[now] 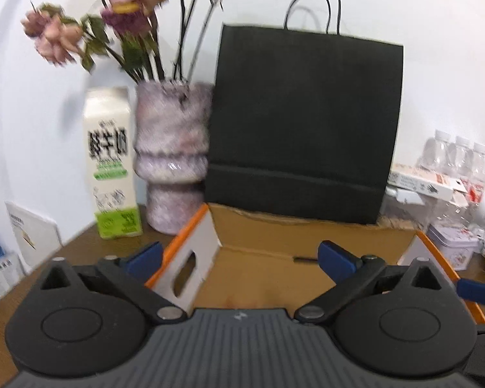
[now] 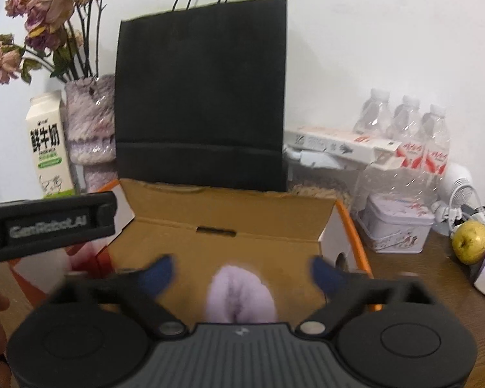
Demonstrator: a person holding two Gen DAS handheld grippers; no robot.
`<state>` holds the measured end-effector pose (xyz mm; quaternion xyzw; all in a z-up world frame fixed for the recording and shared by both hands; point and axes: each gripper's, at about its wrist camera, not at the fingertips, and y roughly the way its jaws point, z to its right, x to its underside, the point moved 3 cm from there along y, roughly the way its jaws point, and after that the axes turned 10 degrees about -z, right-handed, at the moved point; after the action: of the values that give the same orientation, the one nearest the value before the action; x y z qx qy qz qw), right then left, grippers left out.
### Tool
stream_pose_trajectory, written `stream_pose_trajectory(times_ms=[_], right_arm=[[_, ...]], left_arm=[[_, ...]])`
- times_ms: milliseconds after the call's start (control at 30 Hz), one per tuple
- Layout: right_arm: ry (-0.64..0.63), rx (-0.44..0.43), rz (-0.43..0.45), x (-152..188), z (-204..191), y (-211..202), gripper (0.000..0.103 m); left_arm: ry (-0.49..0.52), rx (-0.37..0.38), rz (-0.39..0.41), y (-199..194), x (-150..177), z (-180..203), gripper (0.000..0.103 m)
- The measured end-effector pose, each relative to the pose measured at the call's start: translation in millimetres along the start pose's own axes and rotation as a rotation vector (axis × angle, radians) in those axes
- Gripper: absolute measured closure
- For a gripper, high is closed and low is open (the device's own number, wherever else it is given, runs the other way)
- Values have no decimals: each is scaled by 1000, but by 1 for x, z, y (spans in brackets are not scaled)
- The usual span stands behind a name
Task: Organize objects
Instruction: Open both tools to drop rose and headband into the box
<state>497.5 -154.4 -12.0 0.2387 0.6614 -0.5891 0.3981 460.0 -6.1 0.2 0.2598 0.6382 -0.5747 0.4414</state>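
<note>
Right wrist, lilac fluffy item (image 2: 242, 294) between spread right gripper (image 2: 242, 273) fingers, in cardboard box (image 2: 229, 207)

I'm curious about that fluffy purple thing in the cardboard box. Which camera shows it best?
The right wrist view: the fluffy purple thing lies in the cardboard box, between the open right gripper fingers. The left wrist view doesn't show it.

A home tabletop: dried flowers (image 1: 113, 22), milk carton (image 1: 111, 161), water bottles (image 2: 404, 129).
</note>
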Motion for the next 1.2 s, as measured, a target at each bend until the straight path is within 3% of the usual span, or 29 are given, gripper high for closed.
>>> stream_pose_trajectory(times_ms=[600, 1200], right_arm=[[15, 2, 34, -6, 6, -17, 0], [-5, -15, 59, -1, 2, -68, 0]], left_arm=[[-40, 14, -28, -6, -5, -9, 0], [-70, 34, -3, -62, -10, -19, 0]])
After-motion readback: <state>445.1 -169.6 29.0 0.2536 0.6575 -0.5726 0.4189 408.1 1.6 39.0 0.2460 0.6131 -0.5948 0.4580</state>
